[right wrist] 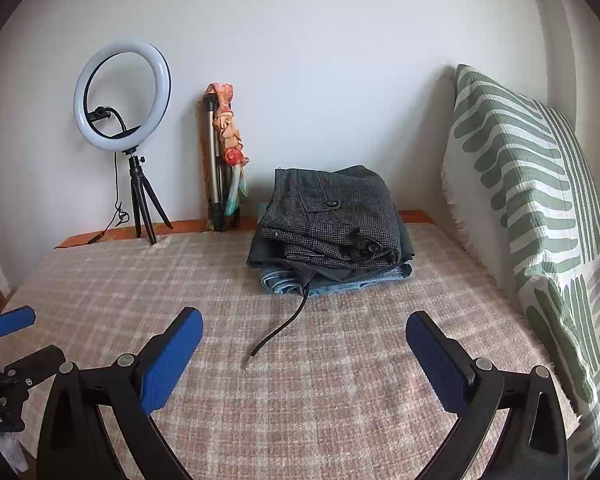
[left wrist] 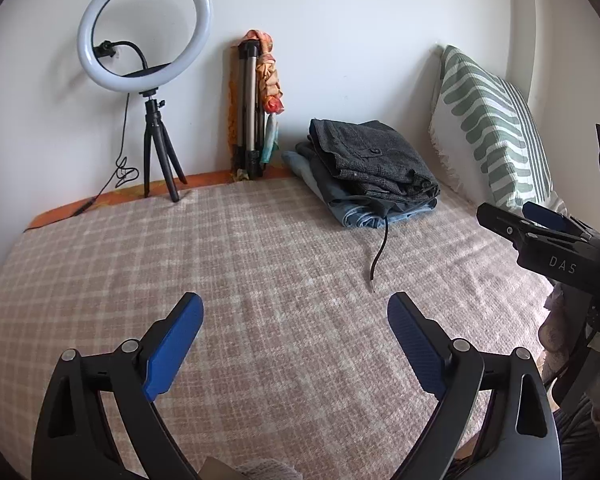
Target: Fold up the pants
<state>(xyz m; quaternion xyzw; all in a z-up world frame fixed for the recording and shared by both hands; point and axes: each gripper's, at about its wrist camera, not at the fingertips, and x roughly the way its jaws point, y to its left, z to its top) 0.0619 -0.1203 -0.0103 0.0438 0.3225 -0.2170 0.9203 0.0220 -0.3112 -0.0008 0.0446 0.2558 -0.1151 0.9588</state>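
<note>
Grey tweed pants [right wrist: 332,216] top a folded stack at the bed's [right wrist: 228,288] far edge, just left of the pillow [right wrist: 532,184]; we hold left gripper [left wrist: 296,344] and right gripper [right wrist: 304,356] spread wide and empty, the right one nearer, stack straight ahead

bare blanket [right wrist: 300,360] ahead, folded stack [right wrist: 332,232] beyond

Ring light [right wrist: 122,96] on tripod, folded tripod [right wrist: 216,164] against wall, green-patterned pillow [right wrist: 532,200], checked blanket [right wrist: 300,400].

Coarse woven tweed pants [right wrist: 332,216] on napped checked blanket [right wrist: 260,400].
</note>
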